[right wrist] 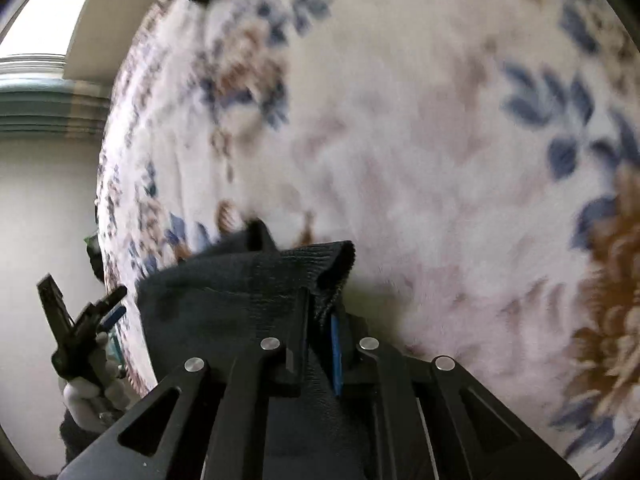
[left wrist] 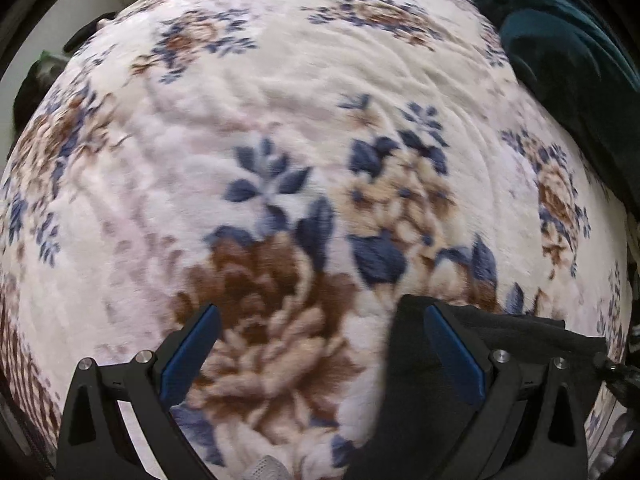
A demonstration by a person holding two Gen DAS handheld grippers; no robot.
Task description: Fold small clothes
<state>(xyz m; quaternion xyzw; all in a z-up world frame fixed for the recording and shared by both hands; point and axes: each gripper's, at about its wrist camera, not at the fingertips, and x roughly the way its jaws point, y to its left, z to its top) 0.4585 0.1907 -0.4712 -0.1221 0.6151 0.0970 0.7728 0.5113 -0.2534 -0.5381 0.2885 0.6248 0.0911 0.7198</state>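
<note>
- Left wrist view: your left hand-held gripper [left wrist: 320, 330] stands with its jaws wide apart over the floral blanket [left wrist: 280, 112], nothing between them. The black garment [left wrist: 516, 336] lies under and behind its right-side finger. A dark green cloth [left wrist: 568, 40] sits at the blanket's far right.
- Right wrist view: your right hand-held gripper [right wrist: 320, 312] is clamped on the black garment's ribbed edge [right wrist: 332, 264], held above the blanket.

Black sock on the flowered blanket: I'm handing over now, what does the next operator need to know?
Right gripper: shut on the black sock, pinching its ribbed cuff end.
Left gripper: open, nothing between its fingers; the sock lies under its right finger.
Sock: partly draped on the flowered blanket, not folded yet.
Dark green cloth sits at the blanket's far edge, untouched.
Left: fold the sock and set it down.
</note>
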